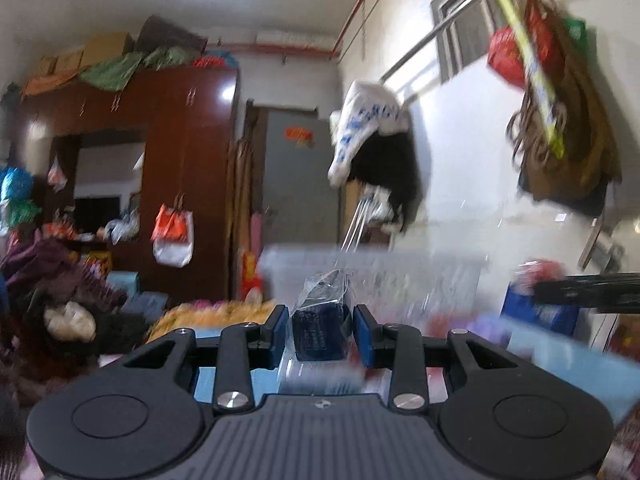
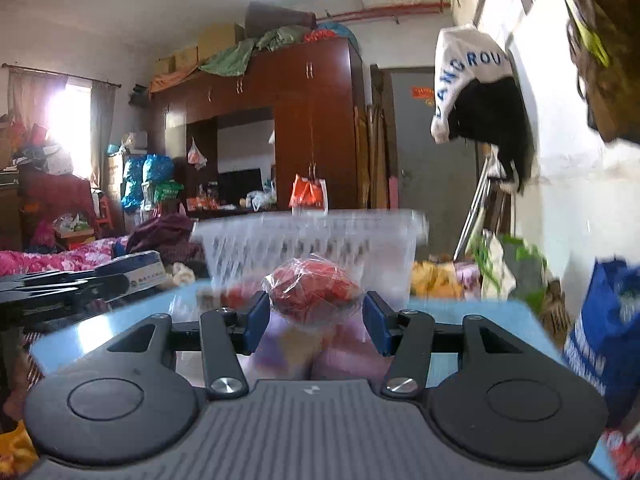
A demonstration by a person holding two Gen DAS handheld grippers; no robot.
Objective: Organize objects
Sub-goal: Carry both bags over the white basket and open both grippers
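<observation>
Both hand-held grippers are loaded. Seen from its own wrist camera, the left gripper (image 1: 320,330) has its blue pads narrowed onto a small dark blue block wrapped in clear crinkled plastic (image 1: 320,330), with the wrapper's loose end standing up above the pads. The right gripper (image 2: 315,316) is closed to a wider span around a rounded red item in a clear plastic bag (image 2: 314,296), which bulges between the pads.

Ahead of both, resting on the pale blue tabletop (image 2: 460,310), stands a clear plastic basket with slotted sides (image 2: 312,240), and it looks like the place these packets are meant to go. To do the drop well, each gripper should probably carry its packet over the rim before the pads part, high enough that the trailing wrapper does not snag the edge. One hand at a time would keep the two tools from colliding, as they are near each other.

The right view is the sharper one: it shows the basket's whole front wall, purple wrapped items (image 2: 320,356) lying on the table below the gripper, and the left tool coming in from the side. The left view is motion-blurred, so the basket (image 1: 372,272) reads only as a pale smear, but it alone shows the dark block and a blue packet (image 1: 540,312) standing by the wall.
</observation>
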